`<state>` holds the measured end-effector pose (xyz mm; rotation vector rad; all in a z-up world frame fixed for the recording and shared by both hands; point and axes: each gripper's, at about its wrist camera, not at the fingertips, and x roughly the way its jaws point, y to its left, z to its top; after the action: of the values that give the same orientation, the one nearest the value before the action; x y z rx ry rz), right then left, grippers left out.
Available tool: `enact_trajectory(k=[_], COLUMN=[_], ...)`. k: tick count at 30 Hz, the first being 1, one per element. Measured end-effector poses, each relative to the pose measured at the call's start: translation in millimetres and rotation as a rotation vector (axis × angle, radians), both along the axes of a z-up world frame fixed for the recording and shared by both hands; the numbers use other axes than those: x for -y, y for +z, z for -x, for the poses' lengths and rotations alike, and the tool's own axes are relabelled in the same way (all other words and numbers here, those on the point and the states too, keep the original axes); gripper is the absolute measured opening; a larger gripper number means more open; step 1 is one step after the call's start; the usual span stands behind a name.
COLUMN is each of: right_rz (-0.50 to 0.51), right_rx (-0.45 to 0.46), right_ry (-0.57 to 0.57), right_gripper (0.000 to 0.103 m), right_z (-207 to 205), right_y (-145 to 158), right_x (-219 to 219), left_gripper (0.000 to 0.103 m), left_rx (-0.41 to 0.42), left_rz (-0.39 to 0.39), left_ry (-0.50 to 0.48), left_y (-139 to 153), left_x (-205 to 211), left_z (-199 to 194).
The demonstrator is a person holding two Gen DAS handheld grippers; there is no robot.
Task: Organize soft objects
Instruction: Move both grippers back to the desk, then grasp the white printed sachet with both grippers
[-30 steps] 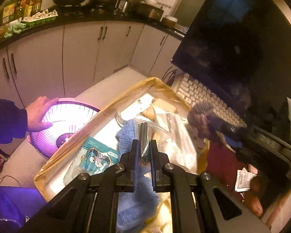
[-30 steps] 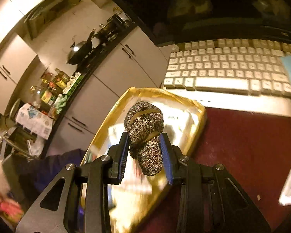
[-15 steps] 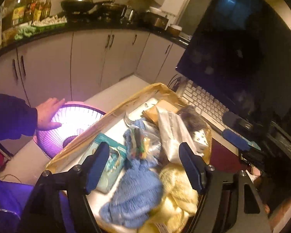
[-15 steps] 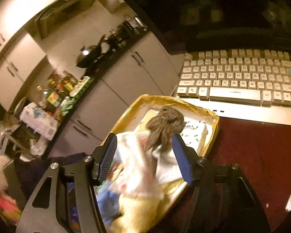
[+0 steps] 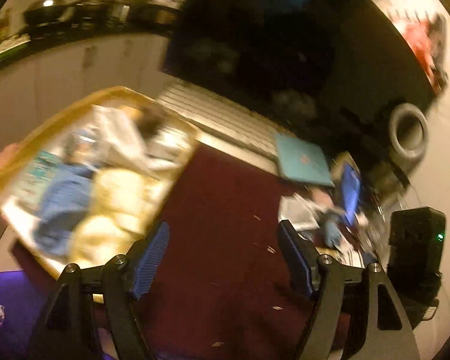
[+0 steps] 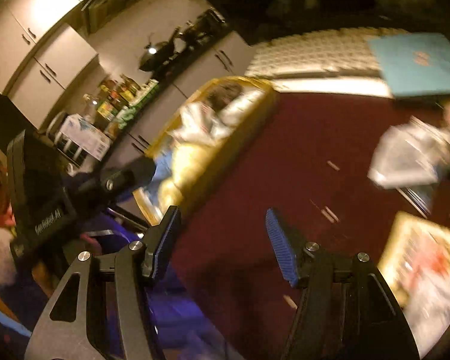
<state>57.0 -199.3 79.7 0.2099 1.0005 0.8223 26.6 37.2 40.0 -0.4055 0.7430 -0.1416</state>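
- My left gripper [image 5: 223,258] and right gripper [image 6: 222,246] gaped wide, empty, over the red mat [image 5: 225,210].
- Soft things sat in the gold tray [image 5: 84,102], left of my fingers.
- Only my right view showed a second tray [image 6: 396,240].
- Writing was too blurred to read.

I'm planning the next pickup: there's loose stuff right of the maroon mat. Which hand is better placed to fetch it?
Probably the right. Its tongs are open and empty, with the white bag near on their right. The left tongs, also open, see that pile farther off.
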Motion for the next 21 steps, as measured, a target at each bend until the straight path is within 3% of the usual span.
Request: enact_trajectory(k=[4,9,13,17,21], right_rz=[0.079,0.166,0.223,0.230,0.196], right_rx=[0.000,0.036,0.056,-0.012,0.013], right_ry=[-0.022,-0.160,-0.237,-0.199,-0.118], right_gripper=[0.060,0.060,0.060,0.060,0.060], right_z=[15,14,0,-5,17], right_y=[-5,0,-2,-25,-26], right_x=[41,103,126,125,120], left_gripper=[0.074,0.074,0.074,0.074,0.074], left_rx=[-0.049,-0.081,-0.107,-0.135,-0.184], left_rz=[-0.015,-0.022,-0.029,-0.033,-0.077], left_ry=[-0.093,-0.162,-0.186,-0.223,-0.274], left_y=[-14,-23,-27,-32,-36], left_x=[37,62,71,82,104], left_z=[-15,-24,-28,-40,-66])
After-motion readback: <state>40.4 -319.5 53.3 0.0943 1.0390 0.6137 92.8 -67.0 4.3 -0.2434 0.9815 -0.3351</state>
